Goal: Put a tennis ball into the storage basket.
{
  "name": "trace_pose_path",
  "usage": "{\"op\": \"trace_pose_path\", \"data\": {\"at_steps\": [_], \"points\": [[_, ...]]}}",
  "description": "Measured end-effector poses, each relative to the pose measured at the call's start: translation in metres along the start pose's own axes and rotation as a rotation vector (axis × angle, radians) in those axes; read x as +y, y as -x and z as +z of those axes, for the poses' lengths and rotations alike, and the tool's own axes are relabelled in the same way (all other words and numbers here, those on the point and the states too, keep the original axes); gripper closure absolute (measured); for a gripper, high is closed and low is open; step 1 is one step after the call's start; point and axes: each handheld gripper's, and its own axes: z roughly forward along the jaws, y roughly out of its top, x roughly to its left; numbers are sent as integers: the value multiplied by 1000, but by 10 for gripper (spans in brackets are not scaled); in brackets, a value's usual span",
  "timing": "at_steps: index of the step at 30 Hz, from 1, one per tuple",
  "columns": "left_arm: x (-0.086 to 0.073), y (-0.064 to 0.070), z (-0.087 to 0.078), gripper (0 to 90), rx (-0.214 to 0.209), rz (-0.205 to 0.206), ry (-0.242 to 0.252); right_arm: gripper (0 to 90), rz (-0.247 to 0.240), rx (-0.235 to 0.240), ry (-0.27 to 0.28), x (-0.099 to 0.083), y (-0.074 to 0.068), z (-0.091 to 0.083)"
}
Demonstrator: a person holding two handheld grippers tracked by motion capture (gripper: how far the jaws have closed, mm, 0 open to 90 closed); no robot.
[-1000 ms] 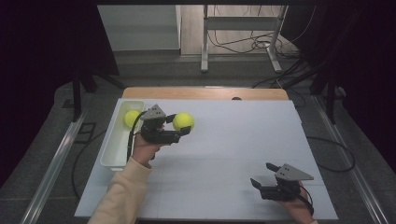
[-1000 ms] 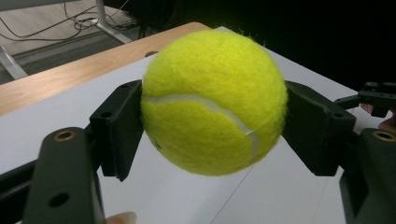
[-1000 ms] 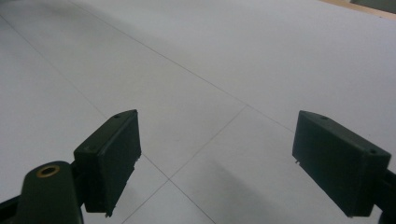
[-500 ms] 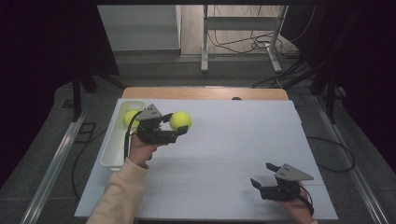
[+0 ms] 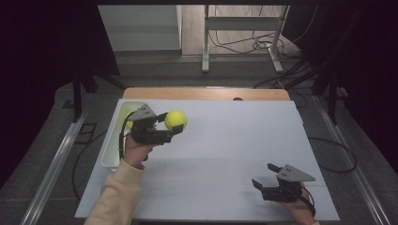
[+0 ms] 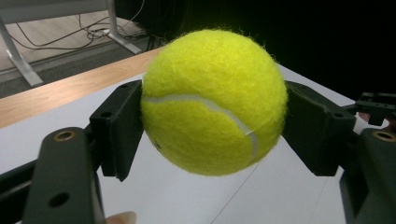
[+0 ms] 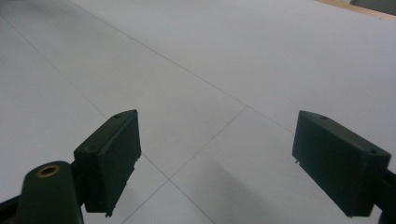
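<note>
Yellow tennis ball hiding left gripper pads

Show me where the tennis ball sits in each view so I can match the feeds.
High view: tennis ball left of centre, between the left gripper jaws, beside the white bin.
Left gripper view: ball centre frame, clamped between both black jaws.
Right gripper view: no ball; open jaws over the table.
Shared landmark: the white table sheet with faint seam lines.

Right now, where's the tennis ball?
In the high view the tennis ball is clamped in the left tool, above the table's left side, beside the white bin.
</note>
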Motion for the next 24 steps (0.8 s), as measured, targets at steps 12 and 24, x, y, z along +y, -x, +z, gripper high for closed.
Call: {"op": "trace_pose_path", "data": {"at_steps": [12,24], "points": [[-2,-7,-9,261,33,-12,5,158,-1,-3,0,0,0,0],[-2,-15,-19,261,61,-26,23,158,-2,-3,0,0,0,0]]}}
